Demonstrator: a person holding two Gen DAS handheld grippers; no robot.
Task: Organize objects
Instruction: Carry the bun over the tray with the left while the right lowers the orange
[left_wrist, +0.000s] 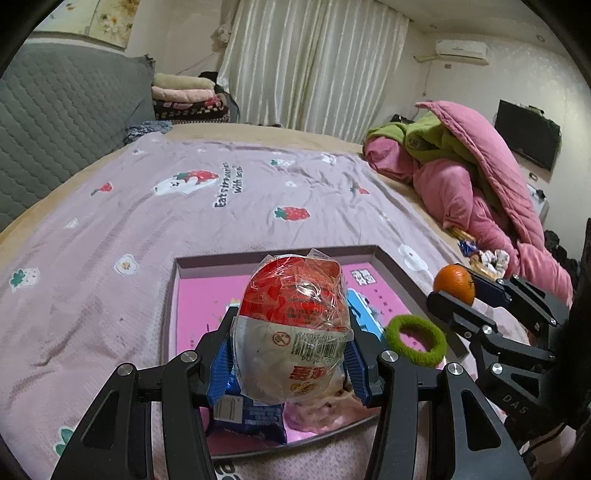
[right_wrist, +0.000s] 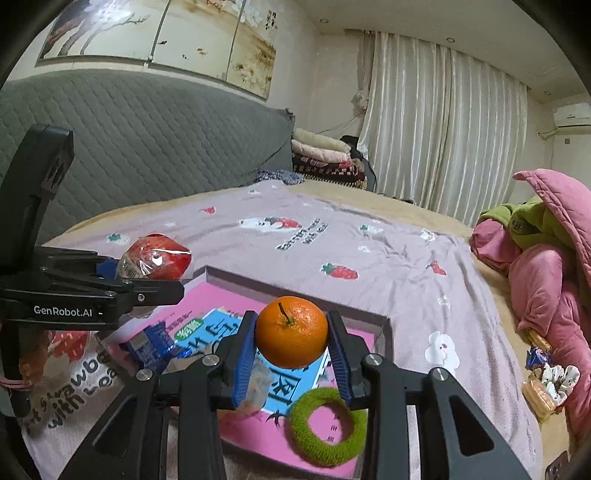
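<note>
Two tools are loaded. My left tool is clamped on a wrapped red-and-white snack; my right tool is clamped on an orange. Both hang over the pink tray on the bed — holding a blue booklet, blue packet and green hair ring. Neither item is placed yet. Farther right, loose wrapped bits lie unsorted — roughly midway, I judge.

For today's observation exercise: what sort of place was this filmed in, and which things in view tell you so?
Most likely a home bedroom. The work happens on a bed with a strawberry-print sheet, a grey quilted headboard behind it, a heaped pink quilt at one side, and curtains beyond.
</note>
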